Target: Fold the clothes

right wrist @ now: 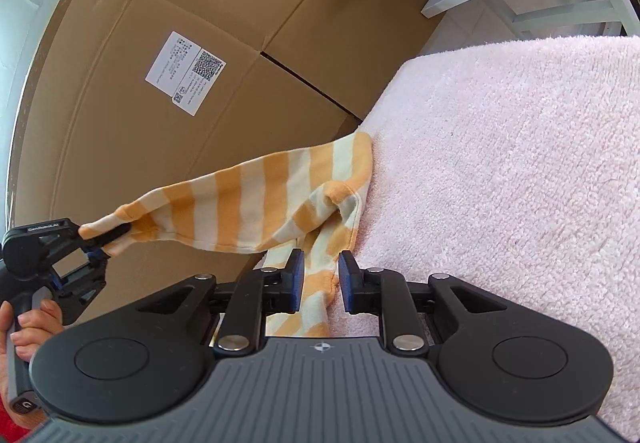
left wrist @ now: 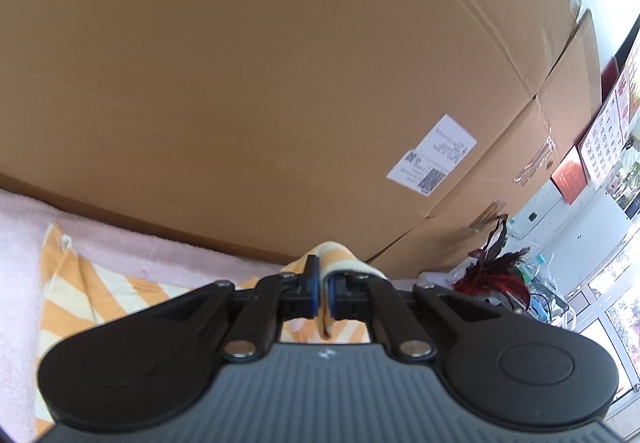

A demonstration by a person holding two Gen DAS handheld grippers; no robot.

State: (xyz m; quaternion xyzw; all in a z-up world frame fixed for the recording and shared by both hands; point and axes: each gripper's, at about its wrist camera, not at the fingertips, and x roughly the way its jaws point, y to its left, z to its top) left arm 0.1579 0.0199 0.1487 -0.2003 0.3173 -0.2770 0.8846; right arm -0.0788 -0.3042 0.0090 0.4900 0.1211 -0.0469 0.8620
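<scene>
At the near edge of the pink-towelled surface (right wrist: pixel 520 171), the right gripper (right wrist: pixel 320 275) straddles a hanging fold of an orange-and-cream striped garment (right wrist: pixel 256 199), its blue-padded jaws partly open; the cloth brushes the left-hand pad, while the other pad stands clear, so no firm grip shows yet. Beyond it, the garment stretches from the surface's corner out over the side, lifted taut at one end by the left gripper (right wrist: pixel 106 233), whose jaws are clamped tight on a bunched hem or cuff. In the left wrist view the same left gripper (left wrist: pixel 323 283) pinches a thin fold of stripes, with more of the garment lying flat on the towelling behind. The fabric looks light, soft and limp; it should sag wherever unsupported, so hems, cuffs or corners seem the sound places to take hold. Behind stands a large cardboard box (right wrist: pixel 168 147) bearing a white shipping label (right wrist: pixel 186 73).
</scene>
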